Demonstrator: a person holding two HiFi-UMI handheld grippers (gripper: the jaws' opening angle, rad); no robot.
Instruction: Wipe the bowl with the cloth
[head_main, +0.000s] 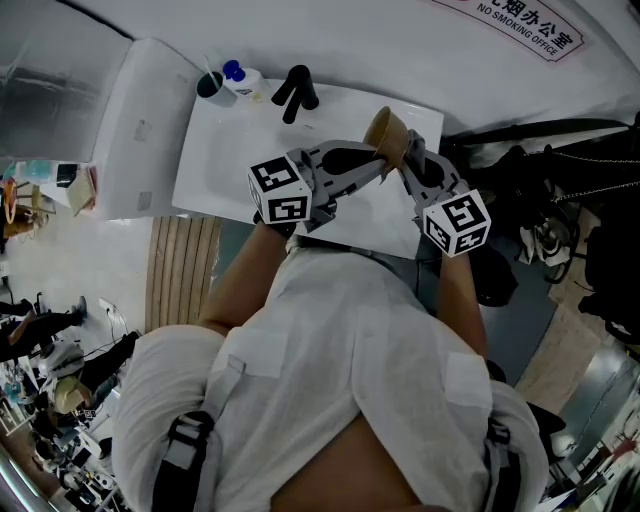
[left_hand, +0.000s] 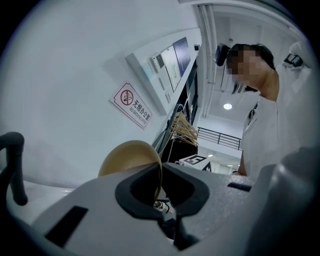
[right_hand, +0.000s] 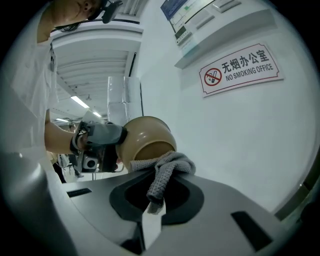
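Clamped the bowl (left_hand: 131, 157) by its rim in the left claw (left_hand: 160, 171). Pressed the cloth (right_hand: 172, 162), pinched in the right claw (right_hand: 157, 176), at the bowl's five o'clock; probably mid-wipe, unfinished.

Tan bowl (right_hand: 145, 136), grey knit cloth (right_hand: 167, 166), white table (head_main: 230, 150), apparently blue-capped bottle (head_main: 240, 76).

Both bare forearms reach forward. The left gripper (head_main: 378, 165) lies level, jaws clamped thin on the rim of the bowl (head_main: 386, 128). The right gripper (head_main: 408, 152), just beside it, tips slightly down, jaws pinching the cloth (right_hand: 167, 167).
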